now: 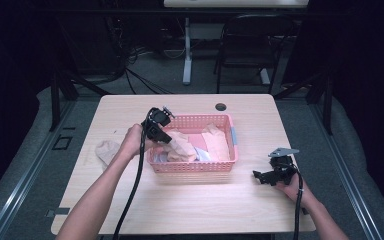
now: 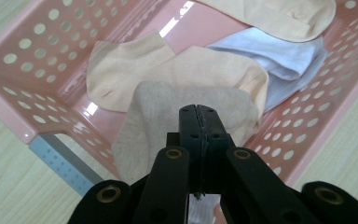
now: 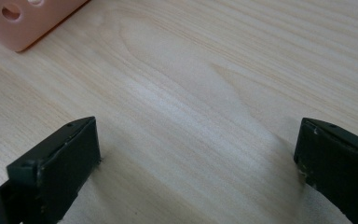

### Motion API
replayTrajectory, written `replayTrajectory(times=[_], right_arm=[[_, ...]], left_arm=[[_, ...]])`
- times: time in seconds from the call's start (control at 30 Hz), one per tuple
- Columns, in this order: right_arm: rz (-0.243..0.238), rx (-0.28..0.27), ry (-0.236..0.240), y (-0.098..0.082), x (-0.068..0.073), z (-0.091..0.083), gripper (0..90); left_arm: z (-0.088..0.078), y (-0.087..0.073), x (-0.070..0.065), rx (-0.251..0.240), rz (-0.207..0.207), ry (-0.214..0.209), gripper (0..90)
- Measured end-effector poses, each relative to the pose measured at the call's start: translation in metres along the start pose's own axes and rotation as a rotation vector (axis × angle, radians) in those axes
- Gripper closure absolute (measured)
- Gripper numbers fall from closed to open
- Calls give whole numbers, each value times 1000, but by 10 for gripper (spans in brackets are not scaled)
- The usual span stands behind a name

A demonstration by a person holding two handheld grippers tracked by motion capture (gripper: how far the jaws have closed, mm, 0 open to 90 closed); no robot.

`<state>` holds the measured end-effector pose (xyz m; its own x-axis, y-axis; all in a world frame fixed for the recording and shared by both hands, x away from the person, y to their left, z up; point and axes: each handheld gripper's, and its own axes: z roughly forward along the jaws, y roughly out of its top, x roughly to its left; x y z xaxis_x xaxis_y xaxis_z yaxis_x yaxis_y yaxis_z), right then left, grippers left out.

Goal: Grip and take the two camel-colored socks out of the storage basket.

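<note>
A pink perforated basket (image 1: 195,167) (image 2: 37,65) sits mid-table with several socks in it. My left gripper (image 1: 166,136) (image 2: 199,122) hovers over the basket's left end, shut on a grey-beige sock (image 1: 181,149) (image 2: 163,116) that hangs from its jaws. Under it lie a peach sock (image 2: 130,70), a white sock (image 2: 284,58) and another peach sock (image 2: 279,16). My right gripper (image 1: 261,176) (image 3: 198,158) rests low on the table to the right of the basket, jaws wide open with only bare wood between them. A corner of the basket (image 3: 23,21) shows at its upper left.
One more beige sock (image 1: 105,150) lies on the table (image 1: 180,205) left of the basket, partly behind the left hand. A cable hole (image 1: 221,107) marks the far edge. A black chair (image 1: 250,45) stands beyond the table.
</note>
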<state>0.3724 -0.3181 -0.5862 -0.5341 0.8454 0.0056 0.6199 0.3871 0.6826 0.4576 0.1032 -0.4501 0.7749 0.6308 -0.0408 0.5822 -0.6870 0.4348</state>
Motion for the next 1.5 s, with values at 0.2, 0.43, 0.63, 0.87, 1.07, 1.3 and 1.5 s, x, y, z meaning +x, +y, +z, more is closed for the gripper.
replayTrajectory(times=[0.2,0.43,0.63,0.87,1.07,1.3,1.5], right_arm=[[0,0,0,0,0,0,0],[0,0,1,0,0,0,0],[0,1,0,0,0,0,0],[0,0,1,0,0,0,0],[-3,2,0,0,0,0,0],[-2,0,-1,0,0,0,0],[-7,4,5,1,-1,1,0]], left_arm=[[-15,9,-2,6,23,-1,900],[-38,20,-5,7,56,14,900],[-54,25,-6,-1,63,14,900],[-74,25,-2,-11,67,27,900],[-89,17,5,-24,43,23,900],[-113,6,16,-29,24,51,900],[-129,-7,25,-44,-2,78,900]])
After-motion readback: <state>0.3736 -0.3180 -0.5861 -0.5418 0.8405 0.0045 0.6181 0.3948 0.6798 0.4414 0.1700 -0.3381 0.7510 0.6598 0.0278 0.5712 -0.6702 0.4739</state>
